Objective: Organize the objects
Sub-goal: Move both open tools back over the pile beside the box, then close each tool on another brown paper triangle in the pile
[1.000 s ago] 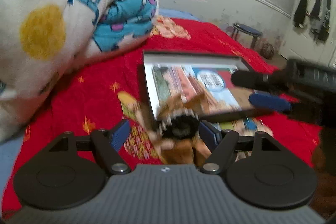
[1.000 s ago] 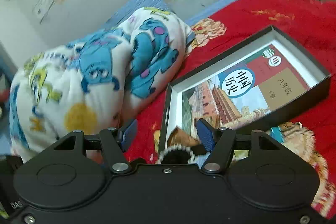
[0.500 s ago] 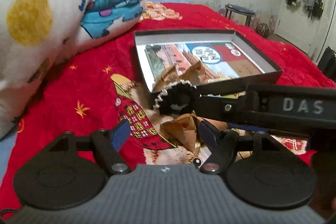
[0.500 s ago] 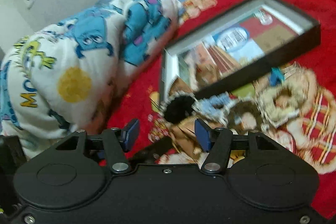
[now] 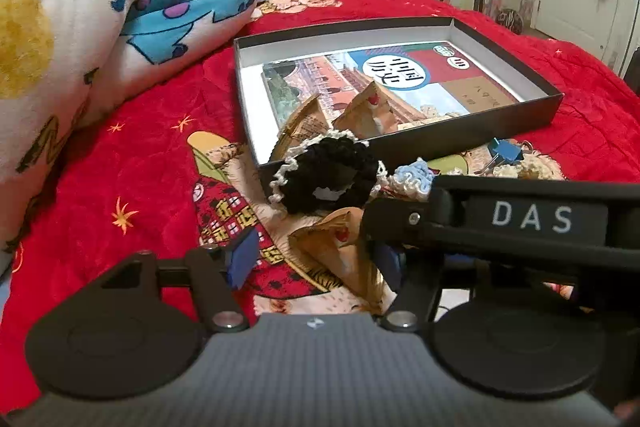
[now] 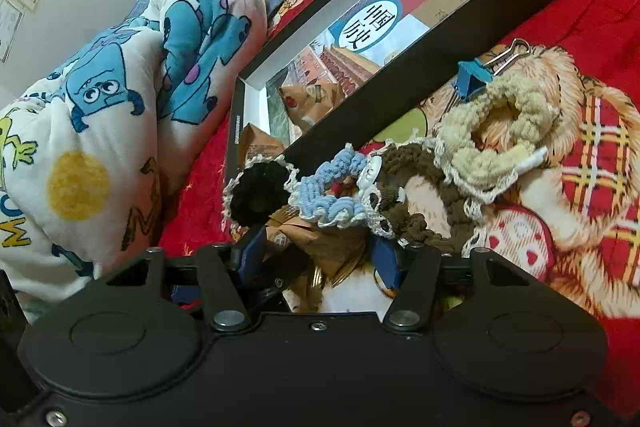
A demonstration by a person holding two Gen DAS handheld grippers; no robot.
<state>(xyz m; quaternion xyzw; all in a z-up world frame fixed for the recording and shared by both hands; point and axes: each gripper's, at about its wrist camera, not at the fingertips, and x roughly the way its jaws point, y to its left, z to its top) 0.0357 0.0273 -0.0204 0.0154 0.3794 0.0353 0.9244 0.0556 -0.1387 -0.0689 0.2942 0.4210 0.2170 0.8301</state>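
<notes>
Low over the red bedspread [image 5: 120, 187], both grippers bracket one brown paper packet [image 5: 344, 247]. The left gripper [image 5: 316, 259] is closing, its pads not visibly pressing; the right gripper [image 6: 316, 259] stands half spread around it. A black scrunchie [image 5: 328, 175] lies at twelve o'clock, touching the black box [image 5: 460, 139].

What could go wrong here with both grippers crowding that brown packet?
Both grippers converge on one brown packet; the right gripper crosses the left gripper, whose jaws are closing, so they could collide. The black scrunchie and blue scrunchie lie against the packet and might get snagged or dragged.
</notes>
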